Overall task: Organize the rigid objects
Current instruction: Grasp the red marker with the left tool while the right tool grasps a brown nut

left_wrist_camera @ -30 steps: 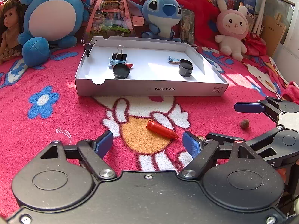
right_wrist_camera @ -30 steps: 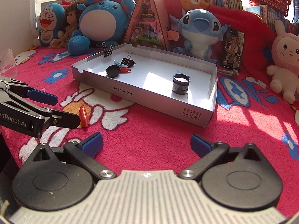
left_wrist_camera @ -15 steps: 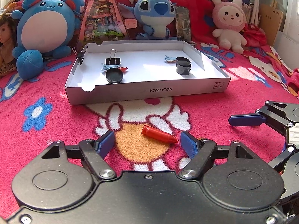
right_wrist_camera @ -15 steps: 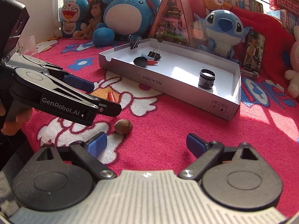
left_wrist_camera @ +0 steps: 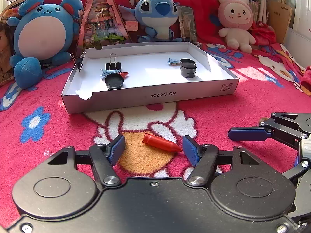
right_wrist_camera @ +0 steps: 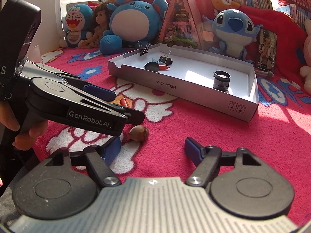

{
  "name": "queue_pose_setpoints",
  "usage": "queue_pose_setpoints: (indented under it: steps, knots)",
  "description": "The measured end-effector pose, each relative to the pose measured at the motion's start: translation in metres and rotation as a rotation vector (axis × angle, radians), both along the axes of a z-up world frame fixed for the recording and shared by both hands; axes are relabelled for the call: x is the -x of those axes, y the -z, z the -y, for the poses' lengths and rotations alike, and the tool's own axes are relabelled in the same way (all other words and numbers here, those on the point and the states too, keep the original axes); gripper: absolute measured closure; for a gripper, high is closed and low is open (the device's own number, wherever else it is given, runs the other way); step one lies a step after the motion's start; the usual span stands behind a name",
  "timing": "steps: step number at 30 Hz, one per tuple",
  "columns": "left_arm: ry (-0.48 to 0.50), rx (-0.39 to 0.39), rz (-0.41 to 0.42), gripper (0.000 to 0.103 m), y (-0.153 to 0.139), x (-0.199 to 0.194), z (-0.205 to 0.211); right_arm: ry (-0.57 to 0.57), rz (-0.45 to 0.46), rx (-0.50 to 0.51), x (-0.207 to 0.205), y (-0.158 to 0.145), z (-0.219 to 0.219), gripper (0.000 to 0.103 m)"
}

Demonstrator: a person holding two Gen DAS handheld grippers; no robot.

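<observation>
A red crayon-like stick (left_wrist_camera: 160, 142) lies on the blanket between the open jaws of my left gripper (left_wrist_camera: 153, 150); it also shows in the right wrist view (right_wrist_camera: 123, 102). A brown nut (right_wrist_camera: 138, 133) lies on the blanket just ahead of my open right gripper (right_wrist_camera: 152, 149), towards its left finger. The white cardboard tray (left_wrist_camera: 147, 98) holds binder clips (left_wrist_camera: 113, 64), blue hair clips, a black lid (left_wrist_camera: 114, 80) and stacked black rings (left_wrist_camera: 187, 68). In the left wrist view, the right gripper's finger (left_wrist_camera: 249, 134) is at right.
Plush toys line the back: a blue round one (left_wrist_camera: 41, 33), Stitch (left_wrist_camera: 157, 13), a pink rabbit (left_wrist_camera: 236, 19). A triangular display piece (left_wrist_camera: 103, 19) stands behind the tray. A binder clip (left_wrist_camera: 78, 62) is clipped on the tray's left rim.
My left gripper moved forward so the red stick now lies between its fingers. My right gripper swung left and came up to the brown nut beside the left gripper.
</observation>
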State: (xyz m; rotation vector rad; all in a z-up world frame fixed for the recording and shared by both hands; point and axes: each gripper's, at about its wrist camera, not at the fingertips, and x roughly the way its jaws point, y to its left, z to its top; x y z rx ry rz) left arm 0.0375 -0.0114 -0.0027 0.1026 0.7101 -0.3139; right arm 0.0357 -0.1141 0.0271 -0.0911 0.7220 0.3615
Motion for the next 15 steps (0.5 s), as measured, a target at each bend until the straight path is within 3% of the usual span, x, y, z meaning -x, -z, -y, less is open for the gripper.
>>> queue_pose_setpoints:
  steps: [4, 10, 12, 15]
  knots:
    - [0.006, -0.007, 0.004, 0.046, -0.0004, 0.0017, -0.0009, 0.014, 0.012, -0.012, 0.0007, 0.0002, -0.0017, 0.031]
    - [0.016, 0.004, 0.000, 0.070, -0.0044, 0.0031, -0.0044, 0.018, 0.027, -0.027, 0.0022, -0.0005, -0.0034, 0.047]
    - [0.018, 0.012, -0.004, 0.081, -0.0062, 0.0036, -0.0056, 0.020, 0.034, -0.040, 0.0034, -0.0008, -0.0032, 0.055]
    - [0.010, 0.018, -0.003, 0.087, -0.0078, 0.0045, -0.0069, 0.025, 0.041, -0.061, 0.0042, -0.0016, -0.0025, 0.068]
